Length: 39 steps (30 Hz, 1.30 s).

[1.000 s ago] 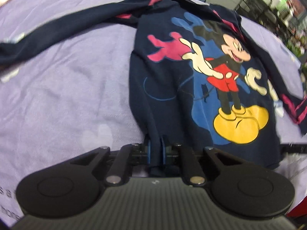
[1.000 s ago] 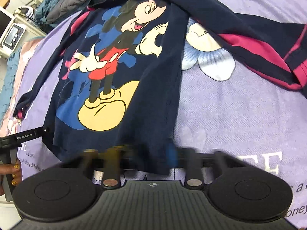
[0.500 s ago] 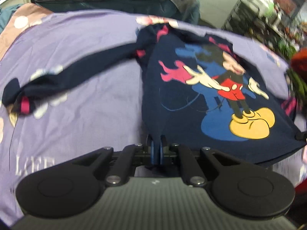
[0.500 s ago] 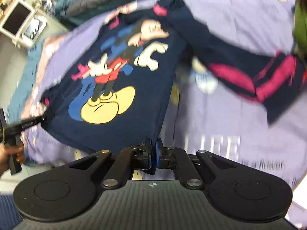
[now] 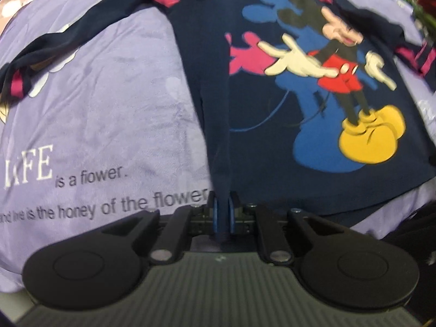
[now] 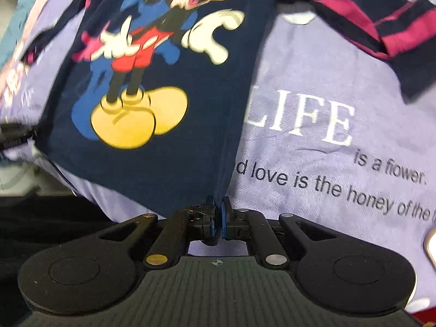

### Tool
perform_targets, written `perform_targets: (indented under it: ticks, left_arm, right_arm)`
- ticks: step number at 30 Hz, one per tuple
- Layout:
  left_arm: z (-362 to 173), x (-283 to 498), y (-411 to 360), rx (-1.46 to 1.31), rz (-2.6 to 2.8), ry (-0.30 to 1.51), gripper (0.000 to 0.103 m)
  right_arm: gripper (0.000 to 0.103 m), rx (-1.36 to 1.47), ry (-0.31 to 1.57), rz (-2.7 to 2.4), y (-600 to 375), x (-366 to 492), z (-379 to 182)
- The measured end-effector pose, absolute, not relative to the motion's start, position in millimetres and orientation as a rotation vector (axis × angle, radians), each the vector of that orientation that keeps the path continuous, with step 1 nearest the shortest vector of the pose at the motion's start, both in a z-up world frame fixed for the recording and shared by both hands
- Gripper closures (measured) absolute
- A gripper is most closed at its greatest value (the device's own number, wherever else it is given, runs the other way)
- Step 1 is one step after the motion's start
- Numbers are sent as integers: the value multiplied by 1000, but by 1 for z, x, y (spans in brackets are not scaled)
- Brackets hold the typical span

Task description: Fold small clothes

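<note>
A small navy long-sleeved shirt (image 5: 272, 114) with a cartoon mouse print lies face up on a lilac bedsheet (image 5: 103, 114). My left gripper (image 5: 223, 212) is shut on the shirt's bottom hem at its left corner. My right gripper (image 6: 217, 218) is shut on the hem at the right corner of the shirt (image 6: 169, 141). The left sleeve (image 5: 68, 35) stretches out to the left. The right sleeve (image 6: 381, 24) with pink stripes lies to the right. The left gripper's tip (image 6: 13, 136) shows at the left edge of the right wrist view.
The sheet carries printed words (image 6: 327, 163) beside the shirt on the right, and they also show in the left wrist view (image 5: 81, 185). The bed's near edge drops to a dark area (image 6: 41, 218) below the hem.
Both grippers have pulled the hem toward the near edge of the bed, dragging the shirt flat and taut. The sleeves have slid nearer with it.
</note>
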<state>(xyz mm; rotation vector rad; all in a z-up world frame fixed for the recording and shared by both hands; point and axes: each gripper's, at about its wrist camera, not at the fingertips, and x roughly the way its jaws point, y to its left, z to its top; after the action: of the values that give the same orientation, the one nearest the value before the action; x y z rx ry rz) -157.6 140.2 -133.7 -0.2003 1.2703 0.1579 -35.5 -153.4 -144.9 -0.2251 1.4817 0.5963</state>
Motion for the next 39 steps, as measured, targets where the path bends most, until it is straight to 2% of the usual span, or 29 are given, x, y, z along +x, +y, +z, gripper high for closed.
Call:
perform_targets:
  ticks: [3, 4, 5, 10, 13, 18, 22, 26, 27, 28, 29, 30, 36, 39]
  left_arm:
    - [-132, -154, 149, -211, 220, 1282, 40]
    - [-126, -156, 157, -231, 242, 1265, 39]
    - [-119, -159, 164, -255, 260, 1240, 39]
    - [-75, -158, 189, -305, 345, 1118, 33]
    - [-53, -133, 184, -280, 332, 1043, 24]
    - [-28, -86, 146, -300, 228, 939, 18]
    - [-24, -66, 111, -325, 180, 914, 16]
    - [-33, -58, 81, -295, 160, 963, 16]
    - [-34, -59, 75, -289, 153, 978, 16]
    - [-35, -61, 70, -286, 145, 991, 16]
    - [-37, -64, 67, -285, 139, 1000, 16]
    - [-38, -69, 66, -285, 138, 1006, 16]
    - [-49, -77, 67, -324, 152, 1032, 15]
    - [-51, -66, 61, -323, 136, 1038, 15]
  right_arm:
    - [68, -261, 1469, 579, -152, -38, -144]
    - [51, -250, 1441, 564, -155, -38, -138]
    - [45, -237, 1404, 534, -162, -37, -128]
    - [45, -208, 1133, 377, -202, -14, -78]
    - [43, -316, 972, 348, -203, 12, -65]
    - [43, -490, 935, 337, -197, 58, -82]
    - [45, -520, 989, 362, -201, 75, -113]
    - [45, -587, 989, 335, -198, 78, -133]
    - [49, -582, 971, 329, -199, 79, -134]
    - [69, -572, 960, 326, -201, 79, -131]
    - [96, -551, 954, 332, -204, 80, -127]
    - [99, -522, 940, 337, -208, 79, -121]
    - [100, -312, 874, 387, -239, 60, -45]
    - [100, -58, 859, 471, -263, 53, 2]
